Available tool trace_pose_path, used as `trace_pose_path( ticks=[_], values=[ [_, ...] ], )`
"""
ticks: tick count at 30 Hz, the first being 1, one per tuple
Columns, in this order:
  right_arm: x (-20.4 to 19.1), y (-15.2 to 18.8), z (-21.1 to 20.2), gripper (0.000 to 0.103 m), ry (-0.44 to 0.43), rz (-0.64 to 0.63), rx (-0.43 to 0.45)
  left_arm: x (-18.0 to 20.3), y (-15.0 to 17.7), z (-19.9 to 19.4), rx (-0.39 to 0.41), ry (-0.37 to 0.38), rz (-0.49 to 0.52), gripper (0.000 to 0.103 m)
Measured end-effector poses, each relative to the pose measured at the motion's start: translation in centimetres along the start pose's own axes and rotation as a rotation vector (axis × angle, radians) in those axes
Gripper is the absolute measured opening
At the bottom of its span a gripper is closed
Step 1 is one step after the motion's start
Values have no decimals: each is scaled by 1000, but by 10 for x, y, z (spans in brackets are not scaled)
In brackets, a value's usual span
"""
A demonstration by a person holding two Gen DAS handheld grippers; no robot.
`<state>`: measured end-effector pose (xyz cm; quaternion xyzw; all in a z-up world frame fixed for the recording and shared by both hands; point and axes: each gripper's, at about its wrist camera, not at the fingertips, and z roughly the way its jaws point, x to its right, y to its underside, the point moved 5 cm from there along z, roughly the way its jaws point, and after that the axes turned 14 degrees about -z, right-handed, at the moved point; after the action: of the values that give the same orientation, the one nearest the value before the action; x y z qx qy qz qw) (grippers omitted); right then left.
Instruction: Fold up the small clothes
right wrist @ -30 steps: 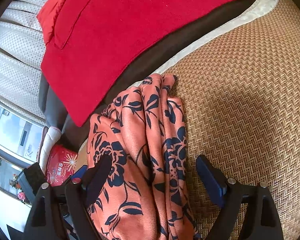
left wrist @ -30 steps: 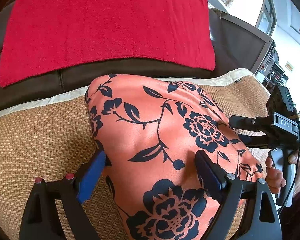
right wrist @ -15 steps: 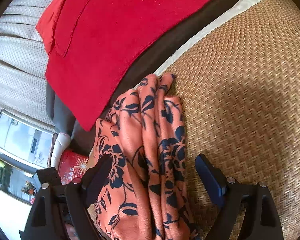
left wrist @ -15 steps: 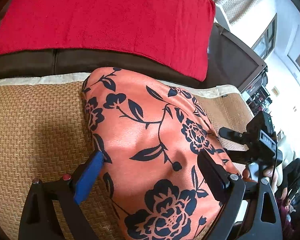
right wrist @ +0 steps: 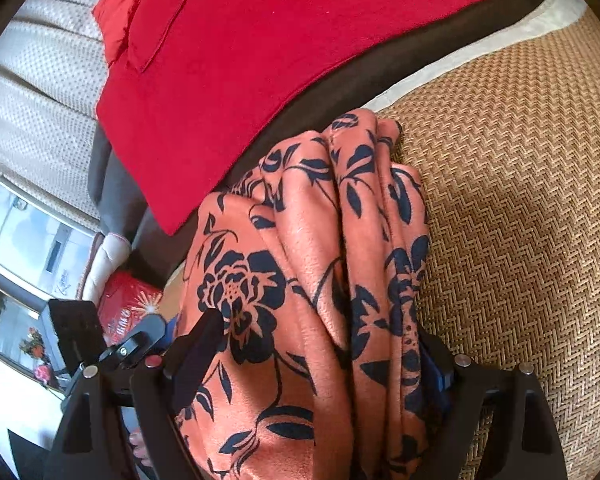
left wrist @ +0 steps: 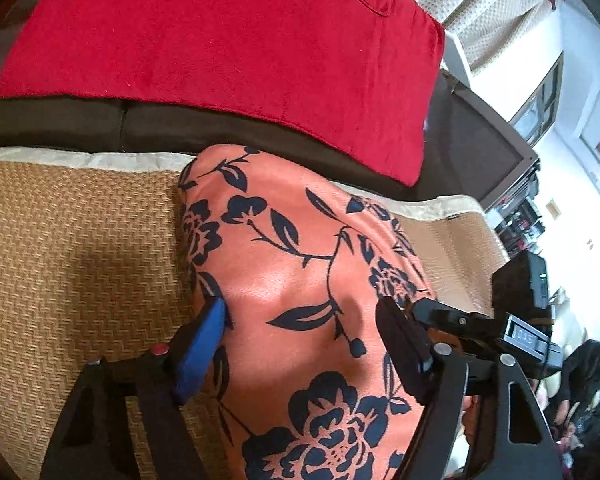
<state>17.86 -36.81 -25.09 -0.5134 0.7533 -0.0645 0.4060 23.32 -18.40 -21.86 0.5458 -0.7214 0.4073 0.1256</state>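
An orange cloth with dark blue flowers point(left wrist: 300, 280) lies folded into a long bundle on a woven tan mat point(left wrist: 60, 260). My left gripper point(left wrist: 302, 312) straddles one end of it and its jaws are closing. The blue left pad point(left wrist: 204, 340) touches the bundle's edge and the right finger point(left wrist: 404, 352) rests on the fabric. At the other end the same cloth point(right wrist: 300, 240) shows as several stacked folds. My right gripper point(right wrist: 320, 332) stands open around them, its left finger point(right wrist: 200, 348) over the fabric and its right pad mostly hidden behind the folds.
A red towel point(left wrist: 220, 40) drapes over the dark brown sofa back point(left wrist: 160, 128) just behind the cloth. The mat point(right wrist: 520, 220) spreads wide on the right. A red bag point(right wrist: 128, 304) and a window lie off the sofa's end. A person point(left wrist: 588, 364) sits far off.
The left gripper rolled a little and its jaws narrowed toward the cloth. The right gripper pushed forward, so the folds now sit deeper between its fingers and cover its blue pad.
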Motion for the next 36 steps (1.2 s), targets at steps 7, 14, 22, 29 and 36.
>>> trace_pose_path(
  ticks=[7, 14, 22, 29, 36],
  values=[
    [-7, 0, 7, 87, 3, -6, -2, 15, 14, 14, -12, -177, 139, 89],
    [-3, 0, 4, 87, -9, 9, 1, 19, 17, 16, -2, -219, 171, 89],
    [0, -1, 2, 88, -12, 10, 0, 18, 16, 16, 2, -229, 179, 89],
    [0, -1, 2, 88, -12, 12, 1, 21, 19, 16, -1, -227, 179, 89],
    [-1, -1, 1, 86, -4, 11, 2, 11, 12, 13, -31, -125, 104, 93]
  ],
)
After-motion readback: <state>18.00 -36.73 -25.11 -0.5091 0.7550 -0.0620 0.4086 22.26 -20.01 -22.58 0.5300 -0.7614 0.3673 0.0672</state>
